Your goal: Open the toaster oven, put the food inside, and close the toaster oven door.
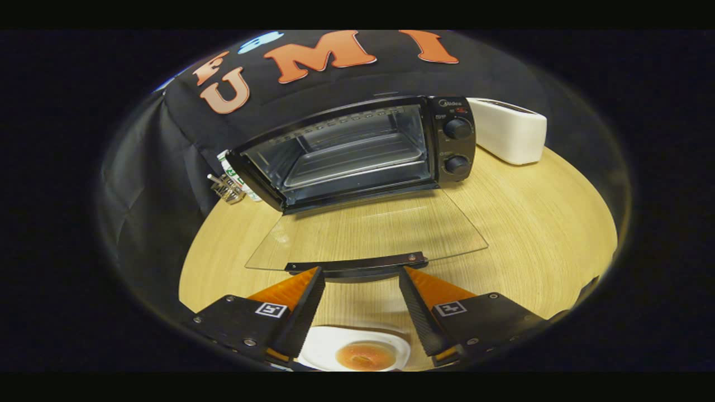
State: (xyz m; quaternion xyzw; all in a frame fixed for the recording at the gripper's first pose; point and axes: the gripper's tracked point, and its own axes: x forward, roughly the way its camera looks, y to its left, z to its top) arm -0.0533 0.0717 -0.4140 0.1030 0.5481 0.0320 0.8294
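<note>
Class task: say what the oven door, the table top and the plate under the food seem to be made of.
Oven door: clear glass, since the table's grain shows through it; dark handle strip, probably metal or plastic.
Table top: light wood or wood-look laminate, lined grain, matte.
Plate: white, smooth, likely ceramic.
The gripper is open just before the handle.

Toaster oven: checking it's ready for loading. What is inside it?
Inside the open black toaster oven, a bare metal tray on a rack. The rear corners are too dark to tell. The open gripper is just short of its glass door.
</note>
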